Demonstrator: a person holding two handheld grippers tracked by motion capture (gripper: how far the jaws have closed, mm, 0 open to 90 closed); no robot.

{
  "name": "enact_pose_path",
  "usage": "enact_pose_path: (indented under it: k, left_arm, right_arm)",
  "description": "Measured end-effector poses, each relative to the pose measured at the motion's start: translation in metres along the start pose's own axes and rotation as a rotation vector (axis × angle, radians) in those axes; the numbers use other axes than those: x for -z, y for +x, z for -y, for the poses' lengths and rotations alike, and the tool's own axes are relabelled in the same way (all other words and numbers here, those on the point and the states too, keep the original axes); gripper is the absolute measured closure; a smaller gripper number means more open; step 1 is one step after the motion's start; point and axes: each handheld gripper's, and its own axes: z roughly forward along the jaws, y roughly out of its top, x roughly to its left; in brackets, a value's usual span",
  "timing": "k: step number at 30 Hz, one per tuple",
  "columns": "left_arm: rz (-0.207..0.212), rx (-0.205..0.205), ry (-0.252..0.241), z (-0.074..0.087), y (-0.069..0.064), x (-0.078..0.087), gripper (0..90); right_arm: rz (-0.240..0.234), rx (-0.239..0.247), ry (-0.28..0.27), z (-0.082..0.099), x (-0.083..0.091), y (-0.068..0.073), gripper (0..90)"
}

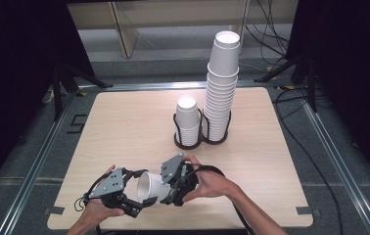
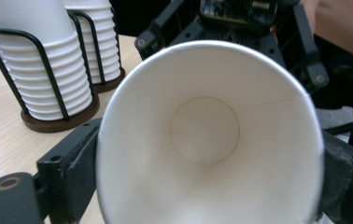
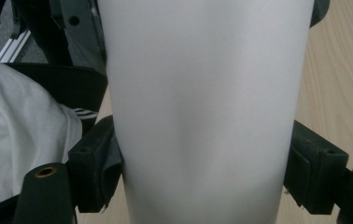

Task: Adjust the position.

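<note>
A single white paper cup (image 1: 150, 187) lies on its side in the air above the table's front edge, its mouth toward the left. My left gripper (image 1: 139, 194) is shut on the cup at the rim; in the left gripper view I look straight into the cup (image 2: 205, 130), with a black jaw against each side of the mouth. My right gripper (image 1: 165, 190) is shut on the cup's body from the right. The right gripper view has the cup's wall (image 3: 202, 93) standing between both pads (image 3: 97, 163).
A black wire holder (image 1: 200, 141) on brown bases stands mid-table, with a short stack of cups (image 1: 188, 120) on the left and a tall leaning stack (image 1: 221, 83) on the right. Bare wooden table (image 1: 124, 122) surrounds it. White clothing (image 3: 16, 140) lies behind the cup.
</note>
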Motion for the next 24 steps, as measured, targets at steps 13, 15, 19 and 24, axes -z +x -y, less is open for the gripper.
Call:
enact_pose_path:
  k: [13,15,19,24]
  left_arm:
    - [-0.009,0.029,-0.041,-0.002,0.001,0.004,11.1]
    - [-0.018,0.032,-0.052,-0.003,0.002,0.006,11.3]
    - [-0.024,0.049,-0.090,-0.003,0.003,0.005,11.3]
    - [-0.069,0.053,-0.126,-0.004,0.006,0.015,14.7]
  right_arm:
    - [-0.017,-0.037,-0.055,0.008,0.004,-0.004,23.8]
    - [-0.032,-0.070,-0.077,0.010,0.005,-0.003,23.9]
    - [-0.045,-0.088,-0.100,0.014,0.006,-0.006,23.9]
    - [0.000,-0.182,-0.162,0.036,0.012,-0.017,23.4]
